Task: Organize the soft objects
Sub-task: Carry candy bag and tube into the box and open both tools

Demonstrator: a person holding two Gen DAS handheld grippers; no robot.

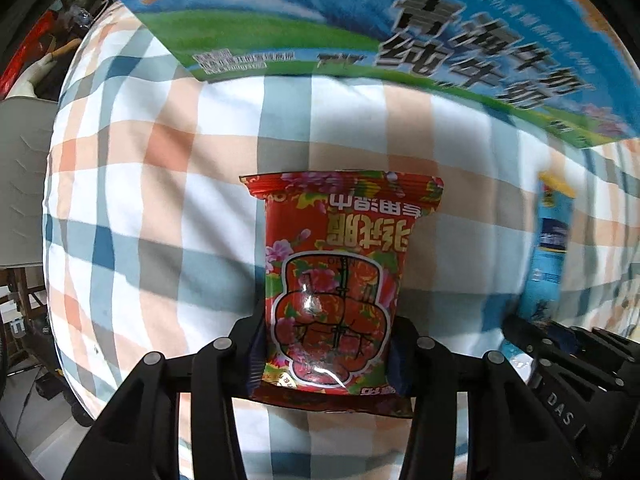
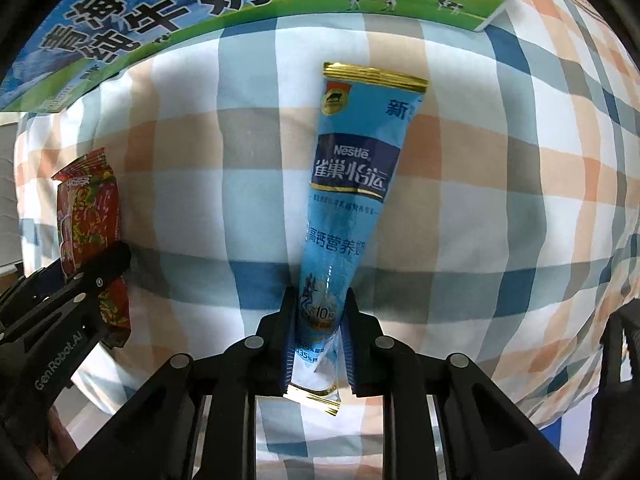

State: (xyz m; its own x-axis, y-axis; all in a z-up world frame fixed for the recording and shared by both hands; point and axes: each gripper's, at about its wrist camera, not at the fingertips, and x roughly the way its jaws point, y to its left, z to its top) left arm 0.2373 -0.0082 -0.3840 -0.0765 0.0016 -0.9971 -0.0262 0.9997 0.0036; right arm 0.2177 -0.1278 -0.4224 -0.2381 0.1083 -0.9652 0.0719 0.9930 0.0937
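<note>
Milk carton (image 1: 360,20) bounds far edge of checked cloth (image 1: 160,200); open cloth between. Left hand-held gripper (image 1: 326,344) clenched on red packet (image 1: 336,280); right hand-held gripper (image 2: 320,332) clenched on blue sachet (image 2: 352,168).

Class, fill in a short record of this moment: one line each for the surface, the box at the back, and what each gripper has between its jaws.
surface: checked cloth, plaid in orange, blue and white
box at back: milk carton box, printed with cows and a meadow
left gripper: jaws shut on the red flowered packet
right gripper: jaws shut on the blue Nestle sachet, gripped near its lower end
</note>
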